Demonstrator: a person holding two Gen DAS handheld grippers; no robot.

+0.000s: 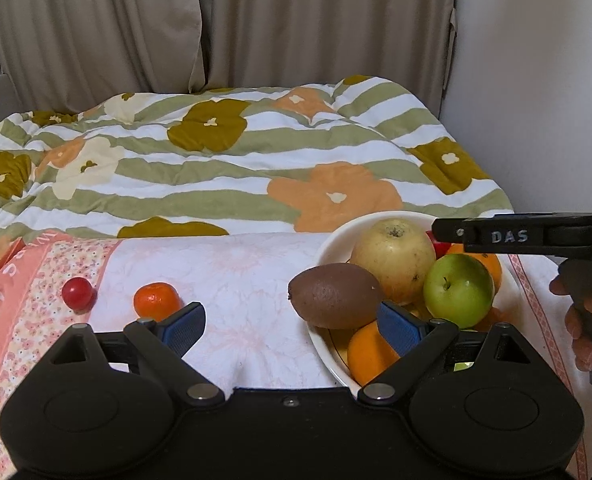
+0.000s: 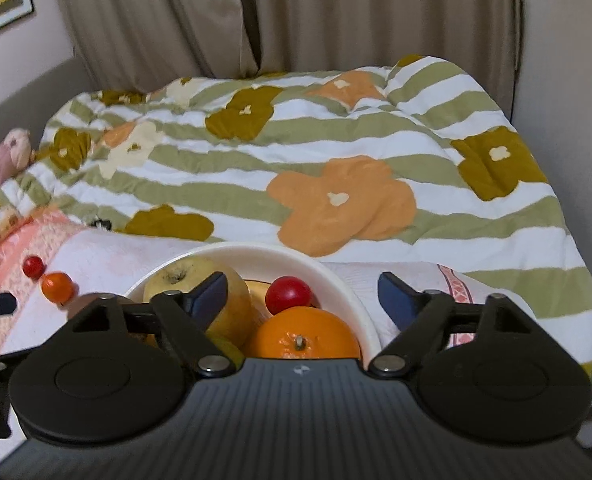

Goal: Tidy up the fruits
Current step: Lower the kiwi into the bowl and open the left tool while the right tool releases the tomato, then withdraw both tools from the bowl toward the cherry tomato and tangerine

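A white bowl (image 1: pixel 328 240) on the pink cloth holds a yellow apple (image 1: pixel 394 258), a green apple (image 1: pixel 458 290), oranges (image 1: pixel 366 354) and a brown kiwi (image 1: pixel 334 294) resting on its left rim. My left gripper (image 1: pixel 292 322) is open and empty, its right pad by the kiwi. A small mandarin (image 1: pixel 156 300) and a red cherry tomato (image 1: pixel 77 293) lie on the cloth to the left. My right gripper (image 2: pixel 302 298) is open and empty above the bowl (image 2: pixel 348 292), over an orange (image 2: pixel 304 334), a red tomato (image 2: pixel 288 294) and the yellow apple (image 2: pixel 184 280). It also shows in the left wrist view (image 1: pixel 440 233).
A striped flowered quilt (image 1: pixel 232 160) covers the bed behind the cloth. Beige curtains (image 1: pixel 224 24) hang at the back, a wall on the right. The mandarin (image 2: pixel 57 288) and tomato (image 2: pixel 33 266) show at the right view's left edge.
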